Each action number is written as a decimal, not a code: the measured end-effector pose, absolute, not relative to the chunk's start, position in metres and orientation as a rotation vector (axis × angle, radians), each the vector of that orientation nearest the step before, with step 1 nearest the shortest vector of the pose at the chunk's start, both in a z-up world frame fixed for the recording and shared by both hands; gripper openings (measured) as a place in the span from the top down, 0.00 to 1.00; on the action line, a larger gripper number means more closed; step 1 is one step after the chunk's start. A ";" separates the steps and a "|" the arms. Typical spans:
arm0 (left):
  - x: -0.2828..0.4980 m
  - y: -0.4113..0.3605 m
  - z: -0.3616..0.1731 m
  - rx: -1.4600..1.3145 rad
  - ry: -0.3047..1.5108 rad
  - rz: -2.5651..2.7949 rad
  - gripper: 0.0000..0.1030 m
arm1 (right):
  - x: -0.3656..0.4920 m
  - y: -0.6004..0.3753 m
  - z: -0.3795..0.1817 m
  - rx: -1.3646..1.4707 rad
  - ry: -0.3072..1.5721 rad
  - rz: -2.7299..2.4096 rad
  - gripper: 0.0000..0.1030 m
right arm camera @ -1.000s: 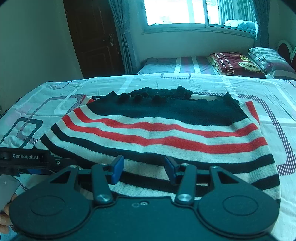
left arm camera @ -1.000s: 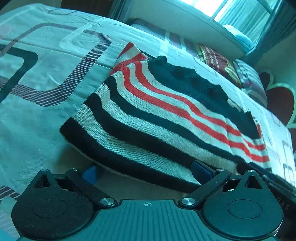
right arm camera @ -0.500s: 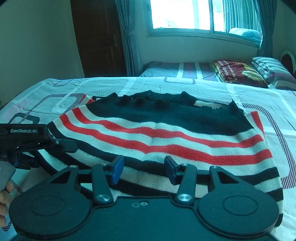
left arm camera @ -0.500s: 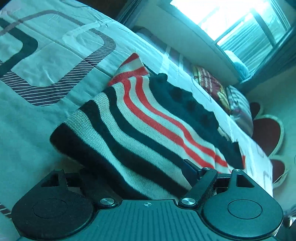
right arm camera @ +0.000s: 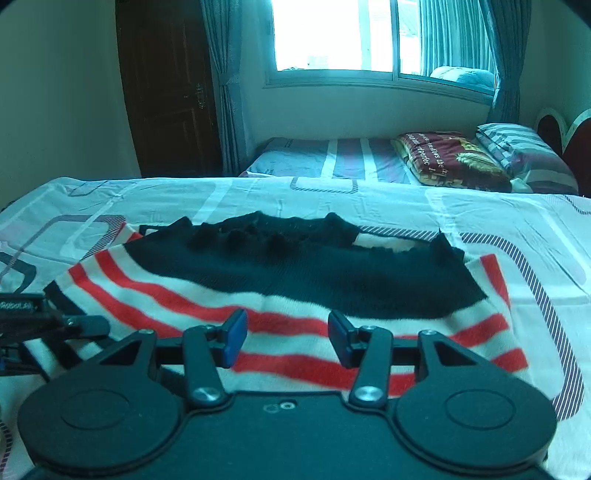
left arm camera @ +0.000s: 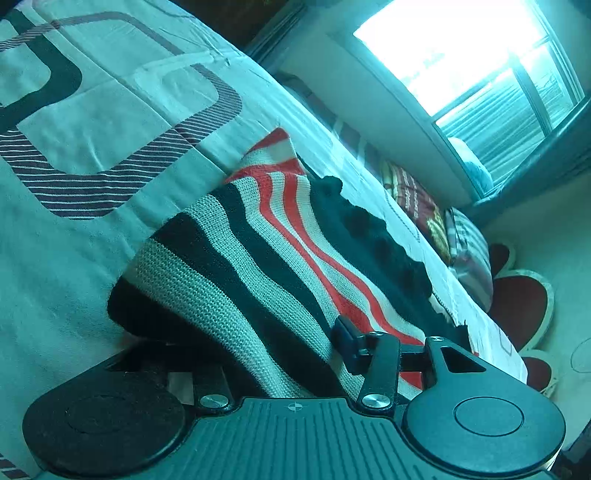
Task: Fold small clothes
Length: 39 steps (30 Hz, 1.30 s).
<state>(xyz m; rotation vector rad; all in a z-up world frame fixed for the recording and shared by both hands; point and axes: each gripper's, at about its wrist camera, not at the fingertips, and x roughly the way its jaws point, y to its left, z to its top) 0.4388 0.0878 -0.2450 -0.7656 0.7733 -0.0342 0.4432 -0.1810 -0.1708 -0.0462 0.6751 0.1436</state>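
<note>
1. Left wrist view shows the left gripper (left arm camera: pixel 258 354) at the near left corner of the striped knitted sweater (left arm camera: pixel 280 254), with the black hem lifted off the bed (left arm camera: pixel 74 236) and draped between its fingers; one finger (left arm camera: pixel 347 343) lies on top of the knit, the other is hidden beneath the fabric, so the gripper appears clamped on the hem.
2. Only this view shows the raised corner from close by: the knit texture, the fold sagging over the gripper body, and a dark shadow under the lifted edge.
3. Right wrist view shows the whole sweater (right arm camera: pixel 295 295) spread on the bed (right arm camera: pixel 480 214), black top part far, red, white and black stripes near.
4. Right gripper (right arm camera: pixel 287 338) stands wide open above the near stripes, blue-padded fingers (right arm camera: pixel 234 338) well apart and holding nothing.
5. Left gripper (right arm camera: pixel 48 325) appears here at the far left edge, at the sweater's corner; its jaws cannot be read from this side.
6. Beyond the bed this view alone gives a second bed with a dark red pillow (right arm camera: pixel 450 158), a window (right arm camera: pixel 332 33) and a dark door (right arm camera: pixel 166 85).
</note>
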 end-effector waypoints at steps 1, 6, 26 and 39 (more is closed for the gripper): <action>0.437 0.087 -0.245 -0.772 0.767 -0.025 0.56 | 0.447 -0.179 -0.175 -0.063 0.696 0.143 0.56; 0.434 0.087 -0.236 -0.766 0.738 -0.010 0.67 | 0.454 -0.176 -0.179 -0.071 0.703 0.153 0.58; 0.452 0.054 -0.204 -0.552 0.624 -0.014 0.75 | 0.458 -0.179 -0.201 -0.115 0.716 0.199 0.55; 0.460 -0.092 -0.163 -0.092 0.593 -0.479 0.77 | 0.436 -0.243 -0.175 0.014 0.712 0.124 0.59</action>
